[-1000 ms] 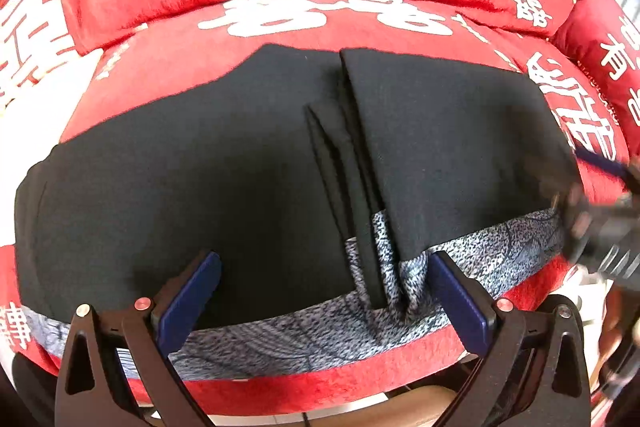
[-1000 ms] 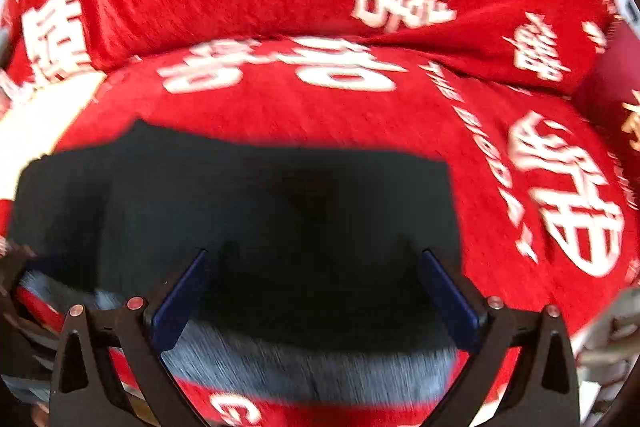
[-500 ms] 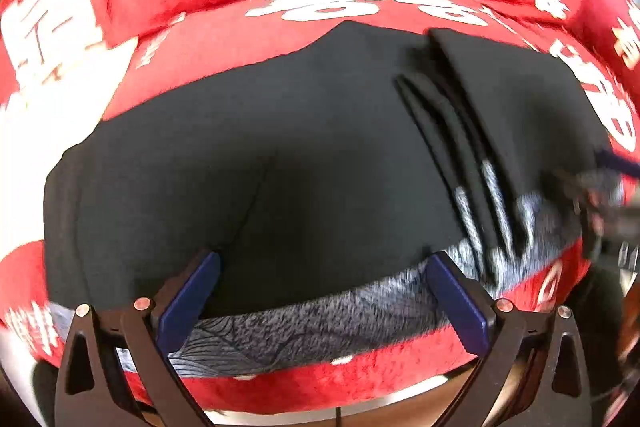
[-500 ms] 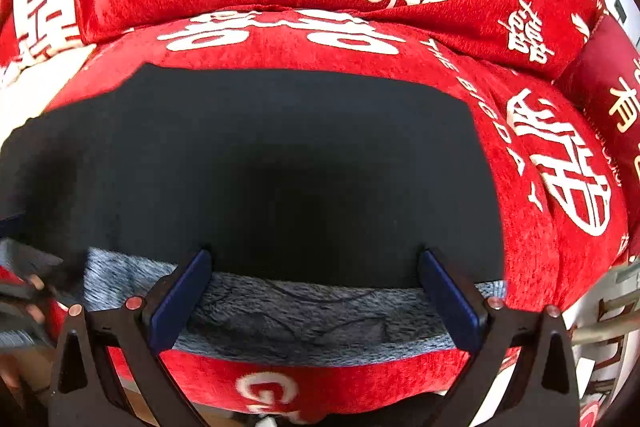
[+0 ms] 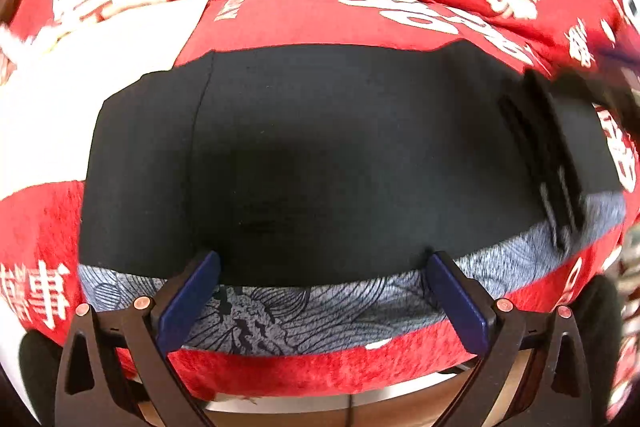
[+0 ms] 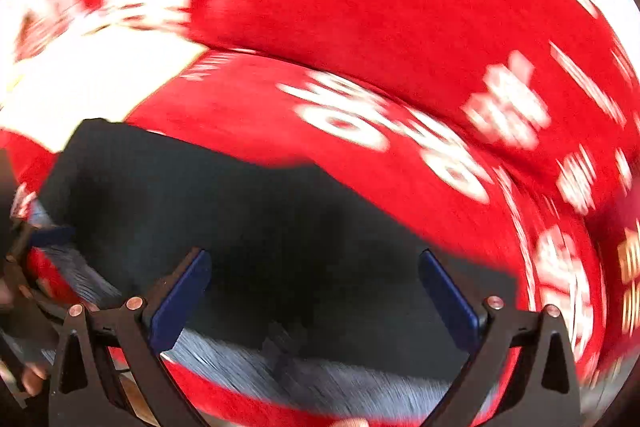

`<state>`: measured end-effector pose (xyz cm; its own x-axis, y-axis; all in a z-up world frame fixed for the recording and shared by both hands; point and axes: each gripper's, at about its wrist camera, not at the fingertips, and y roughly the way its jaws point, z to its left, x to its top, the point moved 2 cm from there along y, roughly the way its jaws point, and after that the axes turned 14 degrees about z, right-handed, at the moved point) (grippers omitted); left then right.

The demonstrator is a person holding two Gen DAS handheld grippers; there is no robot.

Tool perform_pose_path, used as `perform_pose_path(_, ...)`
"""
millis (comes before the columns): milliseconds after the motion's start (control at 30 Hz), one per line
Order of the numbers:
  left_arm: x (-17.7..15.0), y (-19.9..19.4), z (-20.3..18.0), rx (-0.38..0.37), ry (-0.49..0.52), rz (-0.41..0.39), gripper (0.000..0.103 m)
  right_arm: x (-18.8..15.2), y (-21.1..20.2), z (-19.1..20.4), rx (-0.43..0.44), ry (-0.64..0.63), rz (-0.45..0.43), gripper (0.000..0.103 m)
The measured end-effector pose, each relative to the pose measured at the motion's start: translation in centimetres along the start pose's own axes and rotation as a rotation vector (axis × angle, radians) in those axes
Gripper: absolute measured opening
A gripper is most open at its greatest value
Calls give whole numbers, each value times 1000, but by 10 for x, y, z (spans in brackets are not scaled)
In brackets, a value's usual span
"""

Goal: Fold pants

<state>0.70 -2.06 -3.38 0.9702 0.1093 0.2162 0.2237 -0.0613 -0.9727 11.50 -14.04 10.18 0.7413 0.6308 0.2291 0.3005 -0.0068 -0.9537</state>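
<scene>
Black pants (image 5: 340,155) lie spread flat across the seat of a red sofa (image 5: 320,19) with white printed characters; the grey patterned band (image 5: 304,303) along the near edge looks like a waistband or lining, can't tell which. Left tongs (image 5: 320,291) are wide apart, holding nothing, hovering just over the near edge of the pants. Right tongs (image 6: 316,291) are also wide and empty, over the black cloth near the grey band; that view is heavily blurred. Pleats or stacked folds (image 5: 552,163) sit at the right side of the garment. Judging by the drape: thin, soft, light fabric, no stiffness, will sag and slide on the plush cover, so pinch through all layers at an edge or corner, best along the firmer grey band. A white cloth or cushion (image 5: 80,99) lies at the left. No containers in view.
</scene>
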Motion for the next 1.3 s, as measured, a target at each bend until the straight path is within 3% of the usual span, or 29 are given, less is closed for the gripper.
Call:
perform_pose_path(167,-1,-13,24,-160,-60,-5,103,64,18,50,102,-234,64,103)
perform_pose_path(200,-4,-15,24,-167,-65,-11,103,75,24,64,137,-289,85,103)
perform_pose_path(267,-22,-20,38,-96,-103,-41,103,91,35,87,177,-372,95,103)
perform_pose_path(400,-39,-25,72,-177,-158,-75,103,116,71,137,330,-506,174,103)
perform_pose_path(500,-35,-20,97,-161,-196,-82,103,123,97,171,407,-602,268,103)
perform_pose_path(567,-32,-11,111,-172,-219,-72,103,124,108,181,502,-624,322,103)
perform_pose_path(667,-28,7,121,-153,-258,-35,103,124,109,196,519,-699,325,102)
perform_pose_path(767,-22,16,125,-186,-278,-17,103,122,102,199,502,-759,343,90)
perform_pose_path(833,-20,17,123,-166,-264,-19,103,124,96,190,509,-770,337,67)
perform_pose_path(867,-18,18,120,-161,-261,-20,103,123,90,185,512,-769,322,61)
perform_pose_path(900,-14,19,118,-157,-260,-21,103,121,82,178,493,-774,280,47)
perform_pose_path(933,-17,18,116,-155,-258,-22,103,121,77,174,488,-774,261,39)
perform_pose_path(1100,-15,17,114,-163,-235,-20,103,109,49,162,482,-783,144,27)
perform_pose_path(1300,-3,5,118,-250,-83,-39,103,91,21,156,488,-795,34,24)
